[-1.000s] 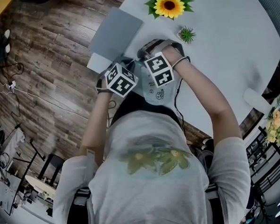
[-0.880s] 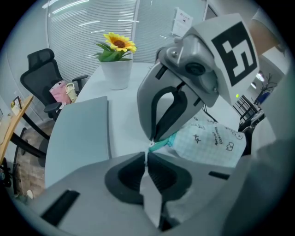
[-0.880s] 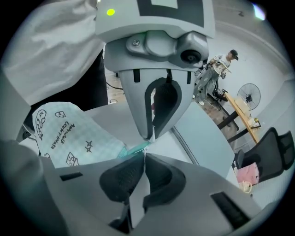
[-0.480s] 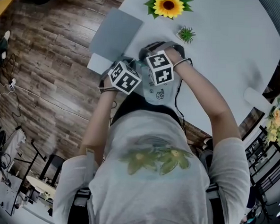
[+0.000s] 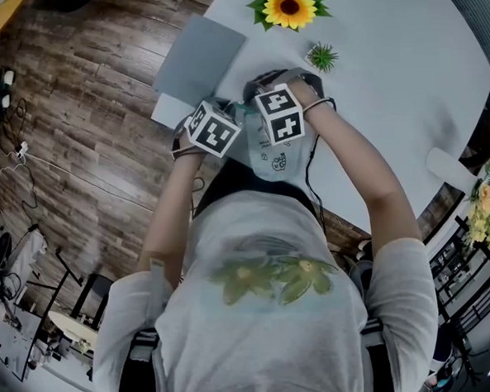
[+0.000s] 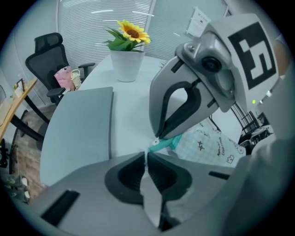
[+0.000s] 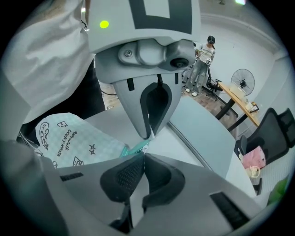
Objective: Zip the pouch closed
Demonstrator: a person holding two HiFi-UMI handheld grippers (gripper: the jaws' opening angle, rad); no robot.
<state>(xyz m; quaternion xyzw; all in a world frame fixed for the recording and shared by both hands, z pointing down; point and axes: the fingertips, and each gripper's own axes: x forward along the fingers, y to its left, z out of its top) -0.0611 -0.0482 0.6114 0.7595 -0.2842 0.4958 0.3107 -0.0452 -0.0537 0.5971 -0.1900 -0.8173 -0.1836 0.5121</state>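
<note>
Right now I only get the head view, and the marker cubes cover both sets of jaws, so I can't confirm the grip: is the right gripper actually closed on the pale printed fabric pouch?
Observer: Yes. In the left gripper view the right gripper has its jaws together on the teal zipper strip at the end of the pouch.
Operator: And the left one?
Observer: The right gripper view shows the left gripper shut on that same strip end.
Operator: How close are the two?
Observer: Almost tip to tip, both pointing down at one end of the pouch.
</note>
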